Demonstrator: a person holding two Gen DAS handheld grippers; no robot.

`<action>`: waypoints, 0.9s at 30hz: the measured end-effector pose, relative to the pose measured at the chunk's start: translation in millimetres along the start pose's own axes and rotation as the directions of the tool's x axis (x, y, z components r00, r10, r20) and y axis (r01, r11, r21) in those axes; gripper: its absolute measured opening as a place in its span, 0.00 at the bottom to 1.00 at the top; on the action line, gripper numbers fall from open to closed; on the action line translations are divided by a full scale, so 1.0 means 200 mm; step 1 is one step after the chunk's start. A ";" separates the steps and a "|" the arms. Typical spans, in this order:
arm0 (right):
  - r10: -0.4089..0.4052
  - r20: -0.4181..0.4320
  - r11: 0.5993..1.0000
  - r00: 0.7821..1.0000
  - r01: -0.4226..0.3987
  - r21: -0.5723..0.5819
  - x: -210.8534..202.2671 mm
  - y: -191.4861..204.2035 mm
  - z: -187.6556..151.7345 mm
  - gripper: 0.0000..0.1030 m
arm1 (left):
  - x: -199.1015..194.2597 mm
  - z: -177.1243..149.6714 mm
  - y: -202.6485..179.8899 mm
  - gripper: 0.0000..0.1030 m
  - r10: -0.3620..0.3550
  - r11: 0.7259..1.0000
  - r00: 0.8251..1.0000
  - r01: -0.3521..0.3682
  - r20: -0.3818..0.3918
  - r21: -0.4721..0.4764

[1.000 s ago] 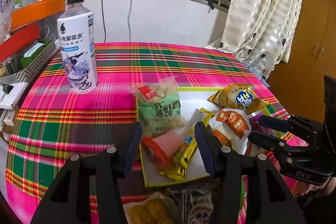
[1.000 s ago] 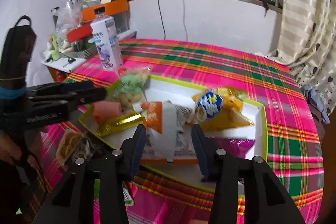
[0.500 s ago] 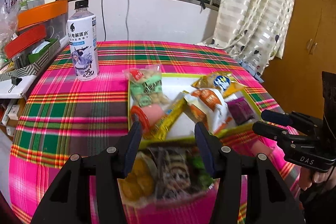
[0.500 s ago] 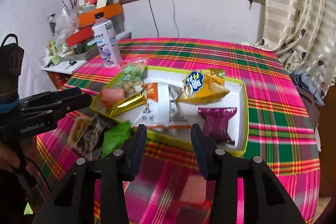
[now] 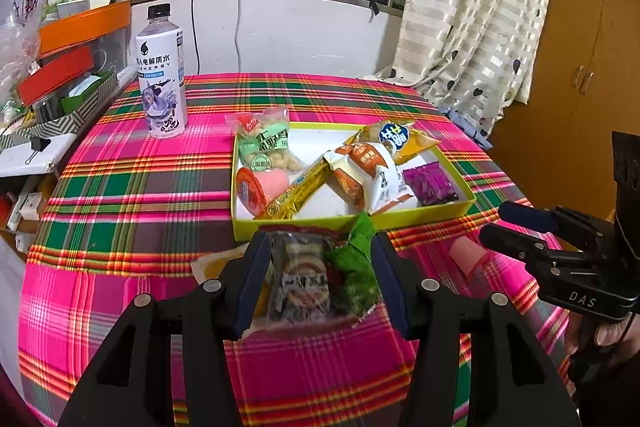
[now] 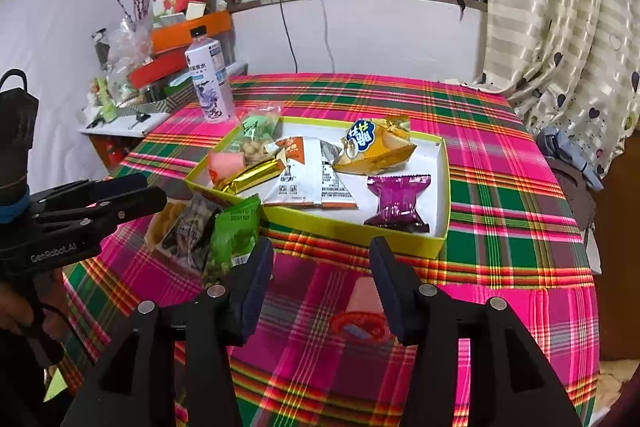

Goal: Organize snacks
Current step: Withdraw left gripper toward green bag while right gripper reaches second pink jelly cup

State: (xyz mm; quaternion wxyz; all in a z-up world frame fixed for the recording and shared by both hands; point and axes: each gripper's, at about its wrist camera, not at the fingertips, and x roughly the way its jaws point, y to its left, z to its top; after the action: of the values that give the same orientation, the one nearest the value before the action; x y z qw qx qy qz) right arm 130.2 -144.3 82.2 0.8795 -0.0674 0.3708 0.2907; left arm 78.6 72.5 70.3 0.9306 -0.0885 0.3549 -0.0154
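The yellow tray (image 6: 352,227) sits in the middle of the table (image 6: 500,195) with its bright checked cloth. Inside it are a purple candy (image 6: 398,201), a yellow chip bag (image 6: 374,147), a white and orange packet (image 6: 308,173), a gold bar (image 6: 252,177), a pink jelly cup (image 6: 224,163) and a bag of nuts (image 5: 266,147).

Three things are not in the tray yet. A clear packet (image 5: 304,279) and a green packet (image 5: 354,267) lie on the cloth just outside the tray's near wall. The left gripper (image 5: 318,275) is spread apart, and these two packets show between its fingers, but the fingers do not pinch them. A second pink jelly cup (image 6: 360,311) lies on its side at about 6 o'clock from the tray. The right gripper (image 6: 322,287) is over it, its jaws are opening, and nothing is pinched there either.

What could go wrong? The left gripper might grab both packets at once, because they lie on top of each other, and one could slip out on the way. The cup is round and smooth, so it could roll away or squirt out when squeezed. The two grippers are also near each other and could bump. A drink bottle (image 5: 162,75) stands at about 10 o'clock from the tray and could tip over if knocked.
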 end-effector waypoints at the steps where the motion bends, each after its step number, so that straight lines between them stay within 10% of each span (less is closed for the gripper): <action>1: 0.006 0.000 1.000 1.000 -0.006 0.000 -0.01 0.00 -0.01 0.48 | -0.01 -0.01 -0.01 0.52 0.001 1.000 1.000 -0.001 -0.002 0.000; 27: 0.028 -0.051 0.999 0.998 -0.026 0.038 -0.07 -0.05 -0.18 0.48 | -0.02 -0.15 0.01 0.52 -0.003 1.000 0.998 0.002 -0.055 -0.018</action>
State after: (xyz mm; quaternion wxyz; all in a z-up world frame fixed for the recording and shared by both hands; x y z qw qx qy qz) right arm 106.1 -171.7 65.4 0.8667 -0.0534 0.3997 0.2936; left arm 56.1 69.9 51.2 0.9196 -0.0966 0.3805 -0.0157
